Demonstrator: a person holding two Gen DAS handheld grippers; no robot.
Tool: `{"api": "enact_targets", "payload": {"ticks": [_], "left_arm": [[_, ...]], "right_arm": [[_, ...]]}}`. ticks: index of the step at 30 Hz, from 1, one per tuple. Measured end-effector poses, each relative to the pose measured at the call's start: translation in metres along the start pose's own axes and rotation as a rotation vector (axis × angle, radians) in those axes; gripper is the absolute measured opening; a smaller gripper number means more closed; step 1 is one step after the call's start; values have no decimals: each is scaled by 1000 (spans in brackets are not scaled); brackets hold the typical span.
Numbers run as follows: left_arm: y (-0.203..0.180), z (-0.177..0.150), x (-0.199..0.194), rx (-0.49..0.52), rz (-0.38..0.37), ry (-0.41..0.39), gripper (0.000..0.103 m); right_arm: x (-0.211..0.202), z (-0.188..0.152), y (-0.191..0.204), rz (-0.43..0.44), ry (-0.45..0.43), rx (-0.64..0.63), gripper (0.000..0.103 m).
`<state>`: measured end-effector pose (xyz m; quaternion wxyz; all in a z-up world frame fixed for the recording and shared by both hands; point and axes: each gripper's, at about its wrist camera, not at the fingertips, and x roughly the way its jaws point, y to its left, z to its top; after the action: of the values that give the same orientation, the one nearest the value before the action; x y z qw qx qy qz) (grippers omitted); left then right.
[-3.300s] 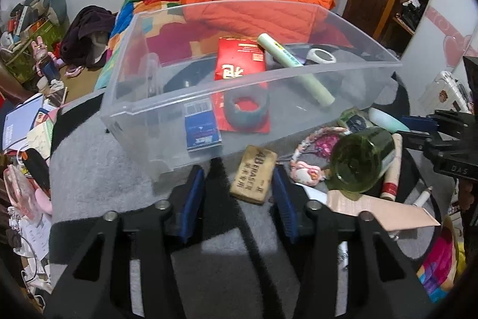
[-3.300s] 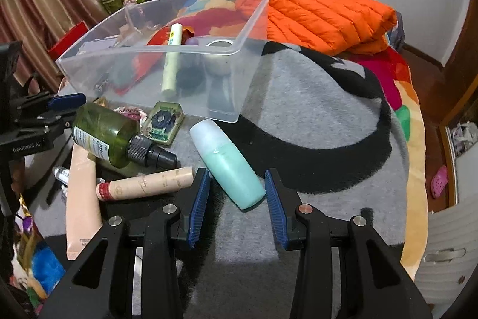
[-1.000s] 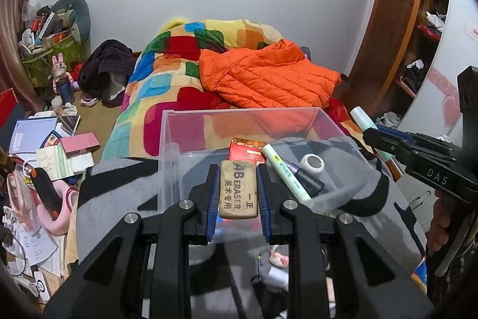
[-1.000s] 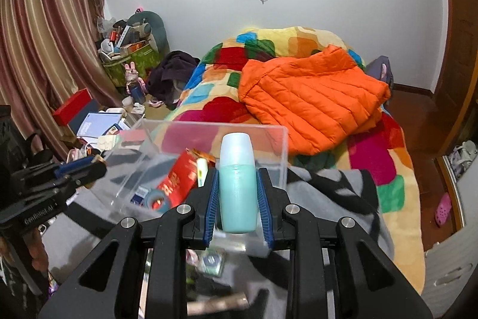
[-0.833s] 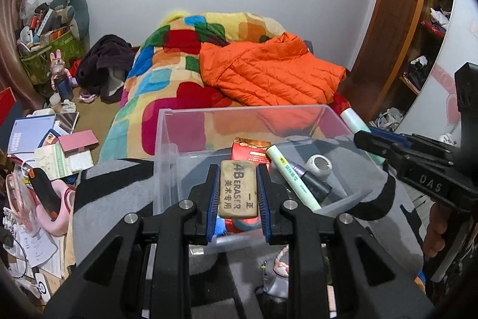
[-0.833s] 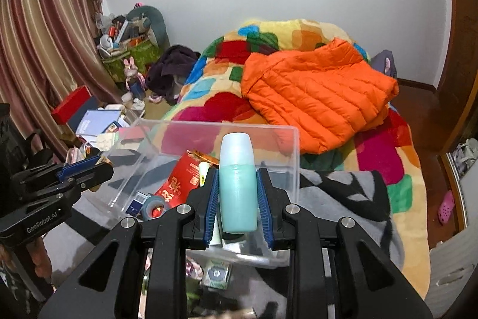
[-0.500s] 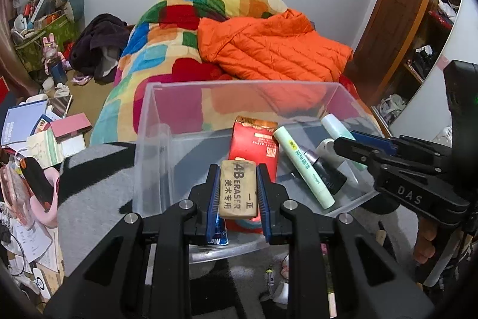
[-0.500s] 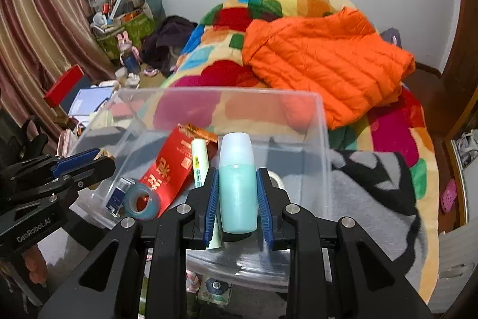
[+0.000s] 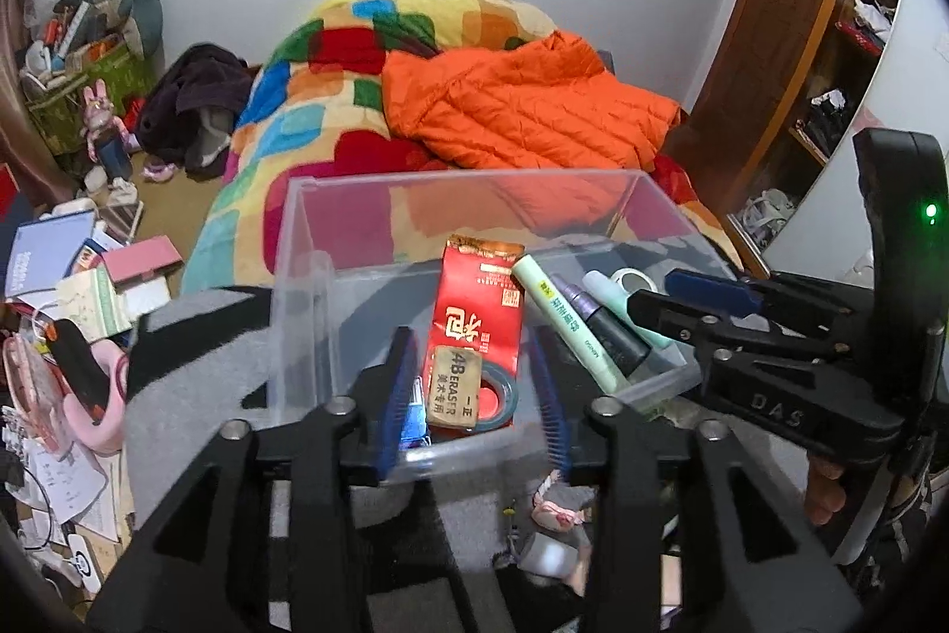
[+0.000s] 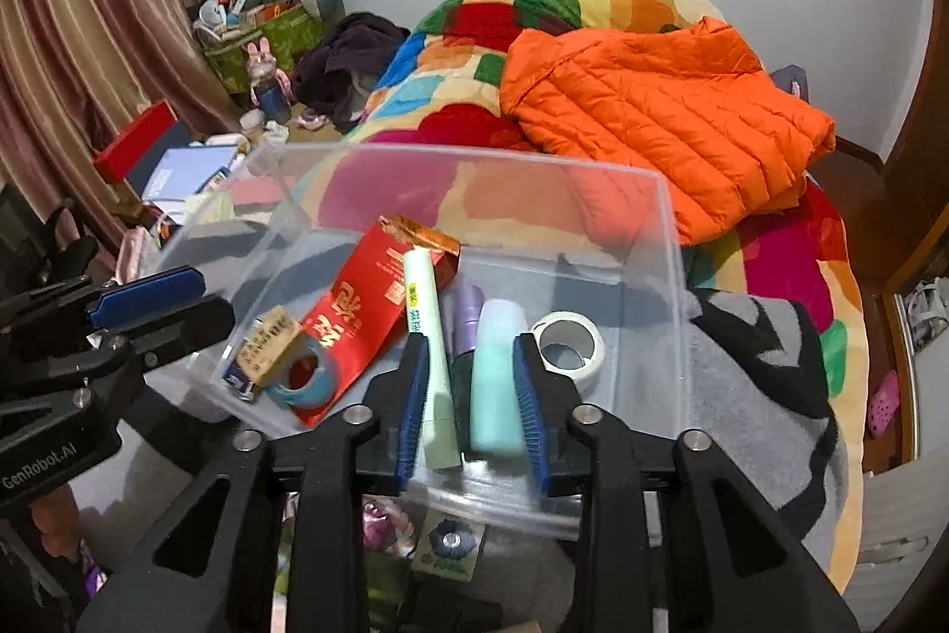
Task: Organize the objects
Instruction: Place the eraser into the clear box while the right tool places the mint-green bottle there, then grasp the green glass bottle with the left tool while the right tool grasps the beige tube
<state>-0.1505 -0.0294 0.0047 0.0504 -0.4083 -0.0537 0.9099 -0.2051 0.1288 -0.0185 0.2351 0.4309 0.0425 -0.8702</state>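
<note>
A clear plastic bin (image 9: 296,277) (image 10: 670,241) sits on a grey blanket. My left gripper (image 9: 471,395) is open over the bin's near edge. The tan eraser (image 9: 454,384) (image 10: 267,339) lies free inside, on a blue tape roll (image 9: 504,395) (image 10: 302,384). My right gripper (image 10: 471,395) is open over the bin. The mint bottle (image 10: 495,384) (image 9: 605,292) lies between its fingers on the bin floor. A red packet (image 9: 477,301) (image 10: 362,312), a pale green tube (image 10: 430,336) (image 9: 566,324) and a white tape roll (image 10: 566,339) also lie inside.
A bed with a patchwork blanket (image 9: 332,111) and an orange jacket (image 10: 652,111) lies behind the bin. Small items (image 9: 554,508) (image 10: 445,544) lie on the grey blanket in front of the bin. Clutter (image 9: 77,277) covers the floor at left.
Both grippers have opened over the bin. The eraser has dropped from the left gripper onto the blue tape roll, and the mint bottle has dropped from the right gripper to the bin floor.
</note>
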Motion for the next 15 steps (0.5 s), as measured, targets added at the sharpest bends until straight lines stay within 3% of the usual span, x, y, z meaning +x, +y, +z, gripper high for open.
{"api": "enact_targets", "payload": {"ticks": [5,15], "left_arm": [[-7,-4,-22,7,-6,-40,57],[-41,-33,-35,47,-37,-39,78]], "right_arm": [[-30,-4,-8,15,-60,27,45],[-64,-45,-27,-47,-81,31,52]]}}
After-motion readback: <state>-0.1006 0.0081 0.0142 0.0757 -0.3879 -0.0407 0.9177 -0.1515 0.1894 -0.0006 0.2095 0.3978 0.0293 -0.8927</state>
